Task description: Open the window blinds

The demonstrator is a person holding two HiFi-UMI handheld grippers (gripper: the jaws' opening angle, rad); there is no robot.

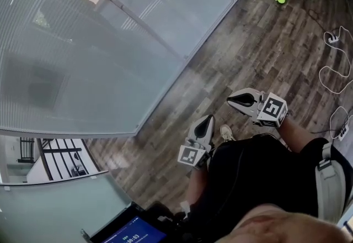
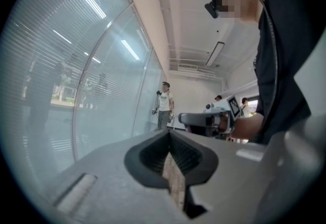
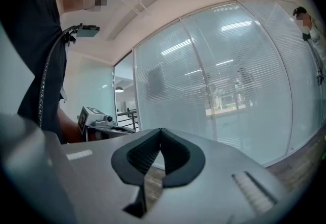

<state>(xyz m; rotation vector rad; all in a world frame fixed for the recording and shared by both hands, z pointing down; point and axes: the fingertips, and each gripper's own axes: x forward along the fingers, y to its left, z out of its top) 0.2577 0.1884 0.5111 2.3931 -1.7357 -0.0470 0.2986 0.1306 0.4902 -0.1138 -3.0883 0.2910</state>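
— Wood floor (image 1: 259, 54) runs beside a glass wall (image 1: 110, 43), and the blinds (image 1: 49, 21) hang behind that glass, lowered, slats turned shut across the panes. Where are the hands?
— Low, in front of the person, well apart from the glass. On the left gripper (image 1: 207, 119) the jaws are together with nothing between them. The right gripper (image 1: 233, 99) is the same, pressed closed and empty.
— So which step is this?
— I'd call it the approach. Nothing of the blinds is touched yet, so the task looks hardly begun.
— Any cord or wand to grab?
— None that I can make out in any view. The right gripper view shows slats over the wide panes and one thin bright strip where outdoors shows through, but no control.
— What does the next move call for, then?
— Closing in on the wall and finding whatever tilts or lifts the slats, likely near a pane's frame. Then one gripper has to part its jaws before it can take hold, and a thin cord would want a centred pinch
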